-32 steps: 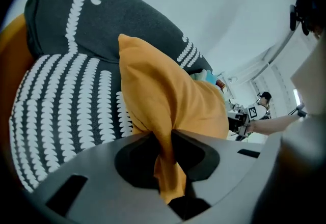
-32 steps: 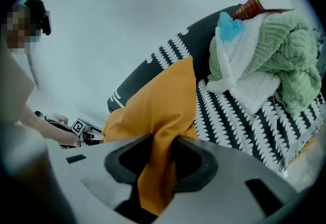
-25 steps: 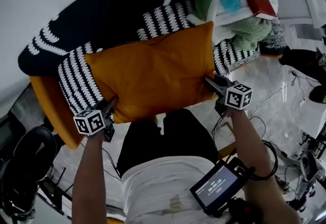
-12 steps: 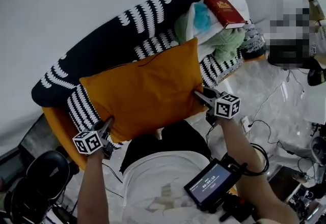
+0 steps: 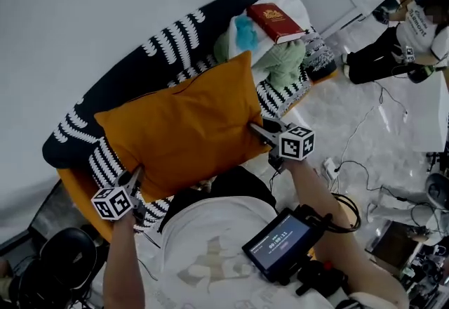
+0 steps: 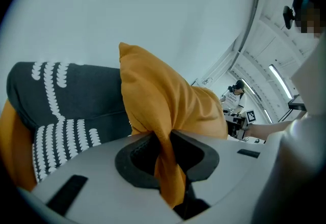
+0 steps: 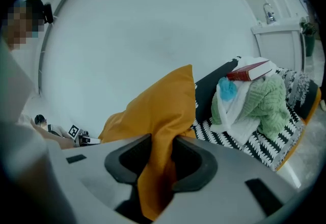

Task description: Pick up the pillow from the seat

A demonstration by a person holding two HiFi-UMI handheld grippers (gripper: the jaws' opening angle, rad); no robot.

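A red book (image 5: 276,22) lies on top of a heap of cloth: a green knitted piece (image 5: 284,62), a white one (image 7: 239,116) and something blue (image 5: 244,30). Thin cables (image 5: 361,128) trail over the pale floor (image 5: 393,132). A second person (image 5: 410,34) is at the far right. A small lit screen (image 5: 279,244) shows low in the head view.

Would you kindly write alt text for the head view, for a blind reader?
A person's left claw and right claw each pinch an end of an orange pillow in front of a seat with a black-and-white cover. A red book tops a pile of clothes at the seat's right end.
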